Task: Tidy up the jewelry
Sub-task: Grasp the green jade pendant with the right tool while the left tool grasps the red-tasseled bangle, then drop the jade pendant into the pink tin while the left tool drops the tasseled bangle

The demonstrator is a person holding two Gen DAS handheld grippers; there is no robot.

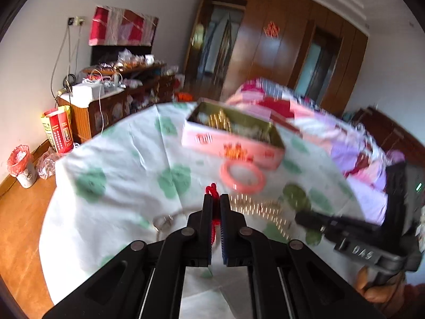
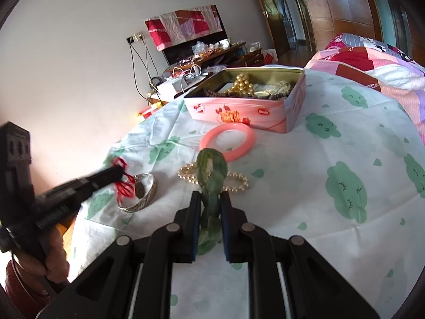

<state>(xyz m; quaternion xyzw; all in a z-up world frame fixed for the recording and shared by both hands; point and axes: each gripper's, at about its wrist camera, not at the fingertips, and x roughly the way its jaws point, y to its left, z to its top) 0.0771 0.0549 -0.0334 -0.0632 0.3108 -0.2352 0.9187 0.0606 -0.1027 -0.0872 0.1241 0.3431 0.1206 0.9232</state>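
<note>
My left gripper [image 1: 216, 199] is shut on a red knotted cord [image 1: 212, 190], lifted just above the cloth. The right wrist view shows that gripper [image 2: 117, 171] at the left, with the cord [image 2: 124, 186] dangling over a silver bangle [image 2: 148, 194]. My right gripper [image 2: 211, 199] is shut on a green bangle [image 2: 212, 175], held upright over a pearl bracelet [image 2: 239, 183]. A pink bangle [image 2: 205, 141] lies in front of the open pink tin [image 2: 239, 111], which holds gold beads and other jewelry. The tin [image 1: 233, 143] and pink bangle [image 1: 223, 172] appear blurred in the left wrist view.
A white cloth with green prints [image 2: 345, 159] covers the round table. A bed with a patchwork quilt [image 2: 372, 61] stands to the right. A cluttered wooden cabinet [image 1: 111, 101] lines the far wall. A bin with a red bag [image 1: 22, 166] stands on the floor at the left.
</note>
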